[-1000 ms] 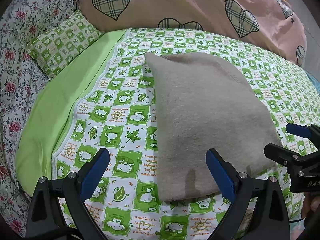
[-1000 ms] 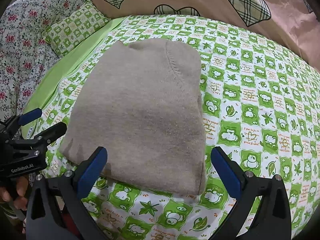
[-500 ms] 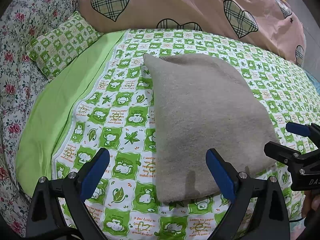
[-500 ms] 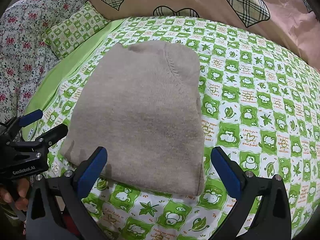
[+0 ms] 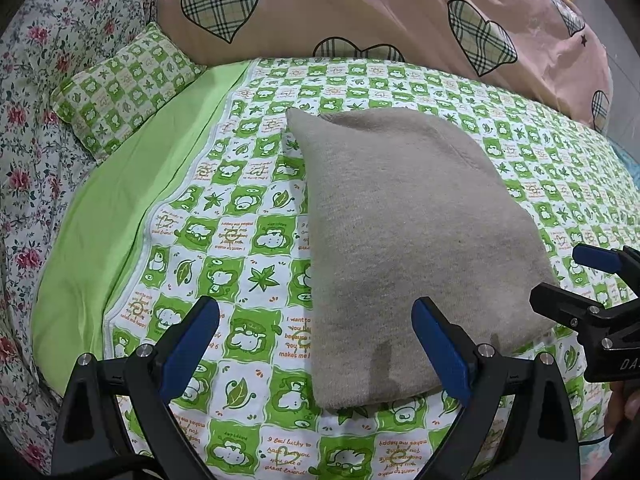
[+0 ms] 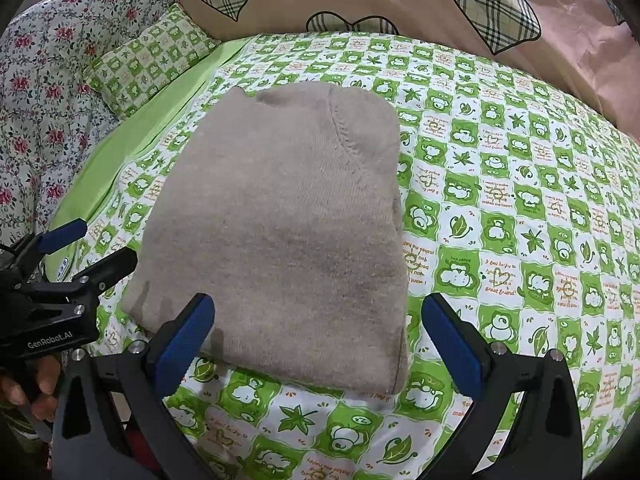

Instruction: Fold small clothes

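A beige knitted garment (image 5: 404,240) lies folded flat in a rough rectangle on the green-and-white patterned sheet (image 5: 224,248); it also shows in the right wrist view (image 6: 288,232). My left gripper (image 5: 316,348) is open and empty, hovering just before the garment's near left corner. My right gripper (image 6: 320,340) is open and empty, hovering over the garment's near right edge. Each gripper shows in the other's view, the right one (image 5: 576,280) at the far right and the left one (image 6: 80,252) at the far left.
A small green patterned pillow (image 5: 124,88) lies at the back left beside a floral quilt (image 5: 28,120). A pink duvet with plaid hearts (image 5: 360,12) is piled along the back. A plain green strip of sheet (image 5: 120,208) runs down the left.
Both grippers have drifted slightly closer to the folded garment. The garment has not moved and both grippers stay open.
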The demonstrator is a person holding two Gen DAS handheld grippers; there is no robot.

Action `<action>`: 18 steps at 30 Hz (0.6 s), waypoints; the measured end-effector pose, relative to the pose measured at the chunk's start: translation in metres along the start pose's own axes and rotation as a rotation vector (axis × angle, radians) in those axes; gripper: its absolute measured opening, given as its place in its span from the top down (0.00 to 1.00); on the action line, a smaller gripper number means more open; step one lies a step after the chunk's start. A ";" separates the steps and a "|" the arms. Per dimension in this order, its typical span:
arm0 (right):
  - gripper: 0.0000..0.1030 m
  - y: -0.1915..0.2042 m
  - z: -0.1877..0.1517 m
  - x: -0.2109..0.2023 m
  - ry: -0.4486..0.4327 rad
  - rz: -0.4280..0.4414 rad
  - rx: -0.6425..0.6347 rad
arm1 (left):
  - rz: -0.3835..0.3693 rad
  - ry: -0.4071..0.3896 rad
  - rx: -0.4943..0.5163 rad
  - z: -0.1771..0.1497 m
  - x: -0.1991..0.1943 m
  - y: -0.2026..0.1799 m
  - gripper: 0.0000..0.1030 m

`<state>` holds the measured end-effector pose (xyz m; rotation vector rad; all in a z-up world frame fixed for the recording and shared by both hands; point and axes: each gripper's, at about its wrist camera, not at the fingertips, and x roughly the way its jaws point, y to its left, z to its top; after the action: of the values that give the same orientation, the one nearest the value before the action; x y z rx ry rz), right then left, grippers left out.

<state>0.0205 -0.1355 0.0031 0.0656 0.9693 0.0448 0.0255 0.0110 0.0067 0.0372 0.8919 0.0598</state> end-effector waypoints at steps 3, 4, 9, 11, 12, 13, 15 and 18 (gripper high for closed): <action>0.00 0.000 0.000 0.000 -0.001 0.001 0.001 | -0.002 0.001 0.001 0.000 0.000 -0.001 0.06; 0.00 -0.001 0.001 -0.001 0.000 0.001 0.001 | -0.002 0.001 0.002 0.001 0.001 -0.001 0.06; 0.00 -0.001 0.002 -0.001 0.001 0.003 0.003 | -0.003 0.001 0.003 0.001 0.001 -0.002 0.06; 0.00 -0.001 0.002 0.000 0.000 0.002 0.002 | -0.003 0.001 0.003 0.001 0.001 -0.002 0.06; 0.00 -0.001 0.003 0.000 0.000 0.002 0.001 | -0.003 0.002 0.003 0.001 0.001 -0.002 0.06; 0.00 -0.002 0.002 0.000 0.001 0.001 0.002 | -0.003 0.002 0.003 0.001 0.001 -0.002 0.06; 0.00 -0.002 0.003 0.000 0.000 0.002 0.003 | -0.005 0.003 0.004 0.002 0.002 -0.002 0.06; 0.00 -0.002 0.003 0.000 0.001 0.001 0.005 | -0.006 0.005 0.007 0.003 0.002 -0.003 0.06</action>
<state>0.0228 -0.1376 0.0047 0.0707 0.9701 0.0438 0.0290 0.0077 0.0063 0.0406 0.8969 0.0513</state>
